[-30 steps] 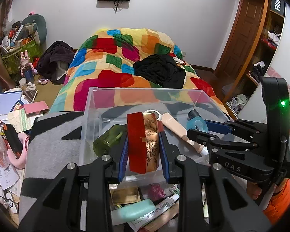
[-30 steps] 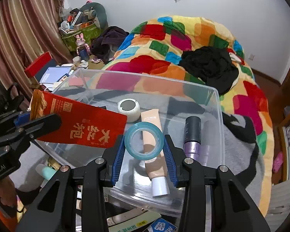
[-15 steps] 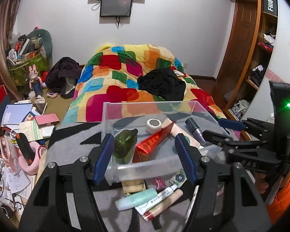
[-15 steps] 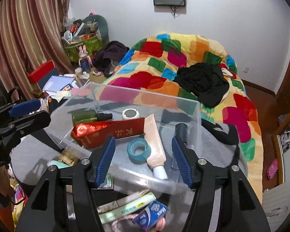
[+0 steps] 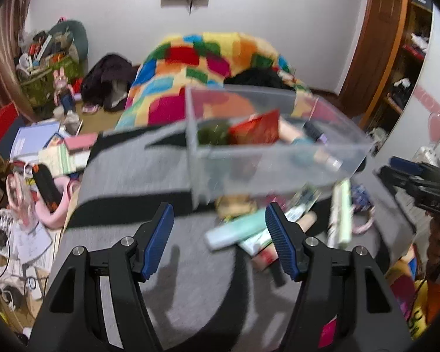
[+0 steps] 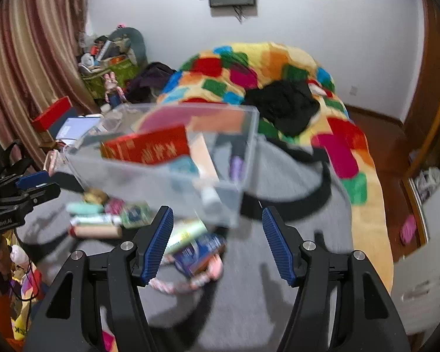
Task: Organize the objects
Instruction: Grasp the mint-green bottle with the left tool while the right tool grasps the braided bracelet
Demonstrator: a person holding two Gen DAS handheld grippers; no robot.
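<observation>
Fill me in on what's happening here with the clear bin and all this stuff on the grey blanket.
A person is sorting small items into a clear plastic bin with two handheld grippers. The left gripper and right gripper are both empty, jaws apart. The bin holds a red packet, a beige tube and a dark purple bottle, among other things. Loose on the grey blanket in front of the bin wait a mint tube, a blue packet and more tubes.
</observation>
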